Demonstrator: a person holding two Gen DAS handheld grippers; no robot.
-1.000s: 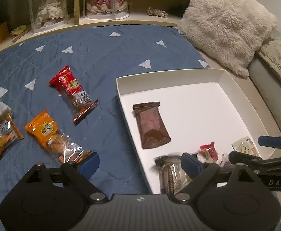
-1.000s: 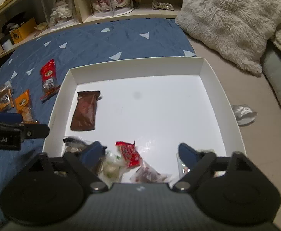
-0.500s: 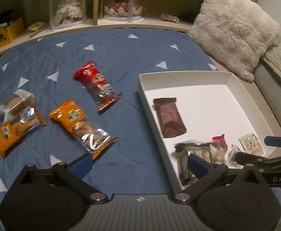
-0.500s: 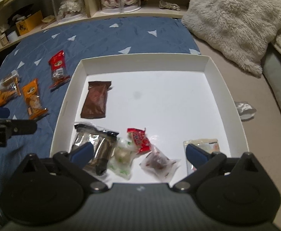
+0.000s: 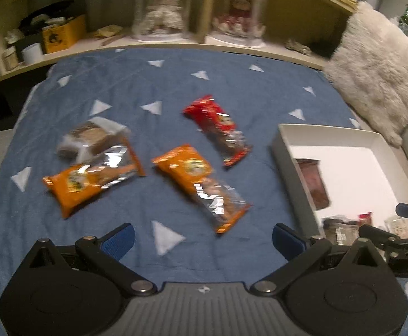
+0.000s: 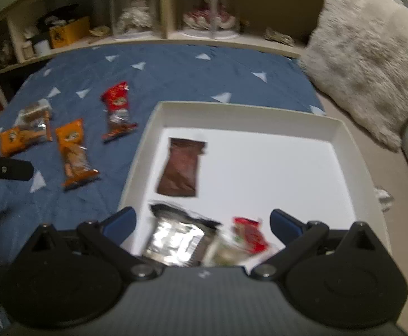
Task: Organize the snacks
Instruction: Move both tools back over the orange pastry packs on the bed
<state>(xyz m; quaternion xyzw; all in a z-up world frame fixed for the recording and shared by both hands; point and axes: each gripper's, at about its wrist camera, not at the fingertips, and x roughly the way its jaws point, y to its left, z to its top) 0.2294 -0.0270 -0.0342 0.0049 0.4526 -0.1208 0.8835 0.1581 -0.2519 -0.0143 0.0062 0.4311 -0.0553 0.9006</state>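
Now both grippers are gaping empty, jaws having just opened — left gripper (image 5: 202,238) hovering short of an orange pack (image 5: 201,184), right gripper (image 6: 202,224) over the tray (image 6: 344,137).

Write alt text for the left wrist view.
The open, empty left gripper hangs over a blue quilt bearing two orange snack packs, a red pack and a clear-wrapped pastry. A white tray of snacks sits right.
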